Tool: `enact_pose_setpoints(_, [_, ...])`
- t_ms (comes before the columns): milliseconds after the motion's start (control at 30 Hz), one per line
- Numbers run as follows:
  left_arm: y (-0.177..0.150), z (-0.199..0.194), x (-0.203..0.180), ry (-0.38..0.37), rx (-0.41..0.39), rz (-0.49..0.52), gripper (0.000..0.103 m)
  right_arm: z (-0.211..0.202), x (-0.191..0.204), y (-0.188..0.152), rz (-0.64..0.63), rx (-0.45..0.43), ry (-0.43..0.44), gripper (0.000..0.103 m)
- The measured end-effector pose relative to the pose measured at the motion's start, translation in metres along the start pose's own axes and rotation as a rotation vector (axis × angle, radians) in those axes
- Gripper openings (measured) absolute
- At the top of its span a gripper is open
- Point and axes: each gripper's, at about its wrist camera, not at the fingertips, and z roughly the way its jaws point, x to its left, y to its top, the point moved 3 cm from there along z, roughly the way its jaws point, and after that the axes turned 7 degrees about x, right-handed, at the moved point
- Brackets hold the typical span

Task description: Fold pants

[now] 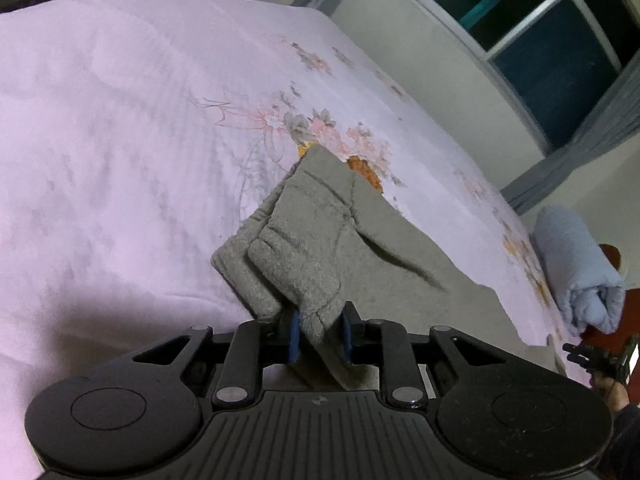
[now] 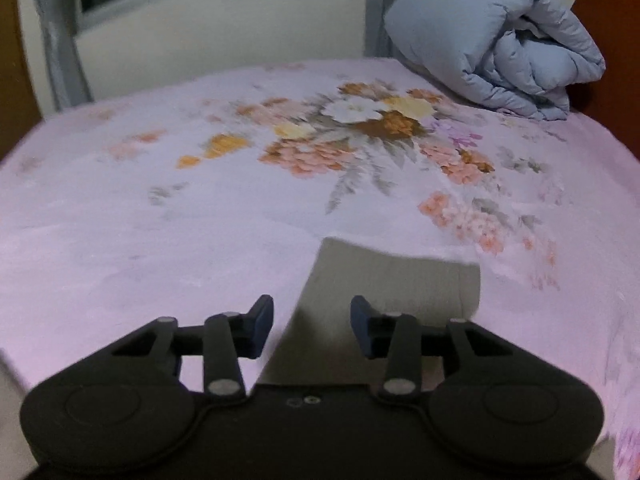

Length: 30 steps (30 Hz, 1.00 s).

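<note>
Grey fleece pants (image 1: 320,224) partly folded on pink floral bedsheet (image 1: 120,120): left gripper (image 1: 320,338) clamps doubled cuffs, right gripper (image 2: 312,326) hangs wide, empty; final fold judged outstanding.

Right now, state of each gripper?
Left gripper: shut on the grey pants, fabric bunched between the jaws.
Right gripper: open, holding nothing, above the pants' edge.

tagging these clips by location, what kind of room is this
Most likely a bedroom. The grey pants lie on a bed with a pink flowered sheet, a rolled blue quilt sits at its far end, and a curtained window is behind.
</note>
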Motion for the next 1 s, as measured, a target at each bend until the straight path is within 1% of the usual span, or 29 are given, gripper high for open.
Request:
enact_pose_setpoints(33, [0.002, -0.002, -0.004, 0.008, -0.012, 0.004, 0.026, 0.009, -0.001, 0.007, 0.006, 0.015, -0.012, 0.032])
enact_pose_setpoints(100, [0.003, -0.003, -0.013, 0.022, -0.015, 0.002, 0.036, 0.030, 0.001, 0.017, -0.002, 0.062, -0.056, 0.032])
enact_pose_setpoints(167, [0.001, -0.009, -0.022, 0.045, -0.047, 0.007, 0.045, 0.051, 0.004, 0.018, -0.032, 0.139, -0.119, 0.031])
enact_pose_setpoints(200, [-0.002, -0.012, -0.026, 0.067, -0.060, 0.003, 0.049, 0.060, 0.005, 0.015, -0.051, 0.163, -0.148, 0.023])
enact_pose_setpoints(233, [-0.005, -0.017, -0.029, 0.101, -0.080, -0.007, 0.052, 0.063, 0.005, 0.014, -0.060, 0.169, -0.157, 0.017])
enact_pose_setpoints(267, [-0.010, -0.023, -0.031, 0.131, -0.107, -0.018, 0.064, 0.066, 0.005, 0.011, -0.061, 0.180, -0.142, 0.000])
enact_pose_setpoints(300, [-0.016, -0.028, -0.034, 0.156, -0.128, -0.032, 0.071, 0.066, 0.005, 0.009, -0.065, 0.177, -0.139, 0.000])
enact_pose_setpoints(333, [-0.022, -0.032, -0.039, 0.154, -0.140, -0.044, 0.071, 0.065, 0.004, 0.008, -0.071, 0.163, -0.135, 0.000])
enact_pose_setpoints(367, [-0.027, -0.033, -0.047, 0.103, -0.132, -0.049, 0.071, 0.060, 0.002, 0.008, -0.063, 0.145, -0.126, 0.000])
enact_pose_setpoints(467, [-0.040, -0.024, -0.087, -0.055, -0.066, -0.011, 0.071, 0.041, -0.009, 0.007, -0.010, 0.087, -0.076, 0.000])
enact_pose_setpoints(500, [-0.046, -0.015, -0.106, -0.116, -0.030, 0.012, 0.071, 0.033, -0.012, 0.007, -0.007, 0.069, -0.066, 0.000])
enact_pose_setpoints(533, [-0.052, -0.004, -0.123, -0.149, 0.013, 0.033, 0.071, 0.024, -0.016, 0.007, -0.001, 0.045, -0.057, 0.000])
enact_pose_setpoints(567, [-0.058, 0.006, -0.136, -0.159, 0.046, 0.051, 0.071, 0.012, -0.021, 0.005, 0.015, 0.022, -0.039, 0.000])
enact_pose_setpoints(600, [-0.065, 0.016, -0.148, -0.145, 0.081, 0.082, 0.071, 0.000, -0.027, 0.004, 0.031, 0.000, -0.023, 0.000])
enact_pose_setpoints(667, [-0.078, 0.042, -0.159, -0.049, 0.144, 0.148, 0.071, -0.027, -0.041, 0.002, 0.059, -0.053, 0.000, 0.000])
enact_pose_setpoints(700, [-0.083, 0.052, -0.156, -0.016, 0.163, 0.154, 0.071, -0.040, -0.048, 0.000, 0.070, -0.072, 0.017, 0.000])
enact_pose_setpoints(733, [-0.088, 0.057, -0.155, -0.012, 0.157, 0.167, 0.071, -0.057, -0.057, -0.003, 0.079, -0.102, 0.029, 0.000])
enact_pose_setpoints(800, [-0.090, 0.053, -0.156, -0.011, 0.149, 0.198, 0.071, -0.089, -0.077, -0.011, 0.101, -0.149, 0.052, 0.000])
enact_pose_setpoints(900, [-0.087, 0.044, -0.151, -0.039, 0.155, 0.174, 0.071, -0.135, -0.110, -0.029, 0.128, -0.214, 0.066, 0.000])
enact_pose_setpoints(933, [-0.085, 0.043, -0.147, -0.056, 0.158, 0.160, 0.071, -0.145, -0.120, -0.034, 0.134, -0.218, 0.072, 0.000])
enact_pose_setpoints(1000, [-0.082, 0.044, -0.140, -0.087, 0.162, 0.129, 0.071, -0.151, -0.131, -0.039, 0.153, -0.185, 0.148, 0.000])
